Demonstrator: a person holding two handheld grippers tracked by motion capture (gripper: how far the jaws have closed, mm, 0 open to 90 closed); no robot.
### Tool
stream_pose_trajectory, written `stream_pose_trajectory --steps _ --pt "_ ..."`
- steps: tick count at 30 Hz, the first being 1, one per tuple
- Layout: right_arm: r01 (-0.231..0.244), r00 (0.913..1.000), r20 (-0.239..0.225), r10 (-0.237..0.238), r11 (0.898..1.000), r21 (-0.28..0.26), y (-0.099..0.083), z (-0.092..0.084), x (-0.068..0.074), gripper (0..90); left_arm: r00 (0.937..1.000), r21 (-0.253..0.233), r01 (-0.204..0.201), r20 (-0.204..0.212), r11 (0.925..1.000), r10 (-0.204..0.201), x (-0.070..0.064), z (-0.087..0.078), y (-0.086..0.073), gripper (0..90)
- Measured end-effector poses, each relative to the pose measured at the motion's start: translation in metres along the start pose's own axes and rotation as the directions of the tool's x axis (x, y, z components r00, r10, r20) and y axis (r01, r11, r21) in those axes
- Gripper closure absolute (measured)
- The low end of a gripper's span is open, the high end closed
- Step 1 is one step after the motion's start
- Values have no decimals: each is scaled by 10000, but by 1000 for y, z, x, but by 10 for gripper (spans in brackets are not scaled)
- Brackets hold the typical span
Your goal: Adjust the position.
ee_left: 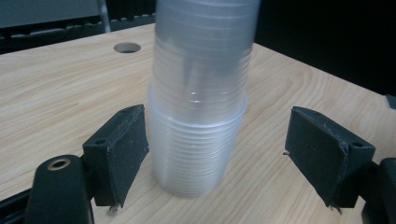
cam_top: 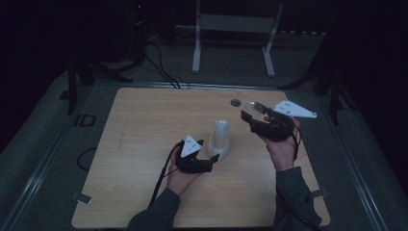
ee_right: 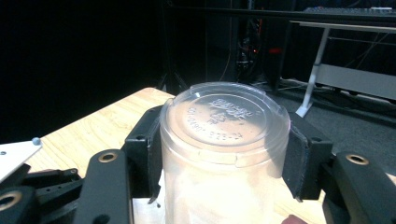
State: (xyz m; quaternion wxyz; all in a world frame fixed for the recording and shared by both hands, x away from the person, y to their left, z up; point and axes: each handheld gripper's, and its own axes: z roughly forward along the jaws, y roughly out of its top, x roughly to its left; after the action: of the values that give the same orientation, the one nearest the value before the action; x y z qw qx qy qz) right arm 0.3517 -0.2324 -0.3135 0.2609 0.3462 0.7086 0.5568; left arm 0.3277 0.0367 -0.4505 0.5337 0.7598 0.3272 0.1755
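Wooden surface [cam_top: 144,144]: left gripper [ee_left: 219,158] gapes around cup stack [ee_left: 201,116]; right gripper [ee_right: 224,154], at two o'clock, clamps one cup [ee_right: 224,140]; steady the stack's base

1. A stack of cups [cam_top: 220,138] stands upside down near the middle of the table [cam_top: 144,144].
2. The left gripper [cam_top: 211,159] sits at its base, jaws either side.
3. Right of the stack, the right gripper [cam_top: 250,113] holds a single cup [ee_right: 224,154] above the table.
4. A round hole [cam_top: 235,102] lies behind them.

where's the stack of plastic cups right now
The stack of plastic cups stands upside down near the middle of the wooden table in the high view, between the open jaws of the left gripper, left of the right gripper.
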Motion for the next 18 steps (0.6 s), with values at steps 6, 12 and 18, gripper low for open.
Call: stream_pose_trajectory --steps 6,12,18 --pt "-104 9999 111 104 9999 38 -7 -5 -4 402 9993 -113 -156 330 9998 160 -8 -1 4 194" --pt "-256 9996 148 254 9995 175 -18 -7 -6 403 9981 -165 -387 480 9991 395 -15 -3 9 208" --pt "-359 9993 137 355 9989 293 -27 -7 -6 402 9963 -233 -529 662 9983 543 -21 -3 11 219"
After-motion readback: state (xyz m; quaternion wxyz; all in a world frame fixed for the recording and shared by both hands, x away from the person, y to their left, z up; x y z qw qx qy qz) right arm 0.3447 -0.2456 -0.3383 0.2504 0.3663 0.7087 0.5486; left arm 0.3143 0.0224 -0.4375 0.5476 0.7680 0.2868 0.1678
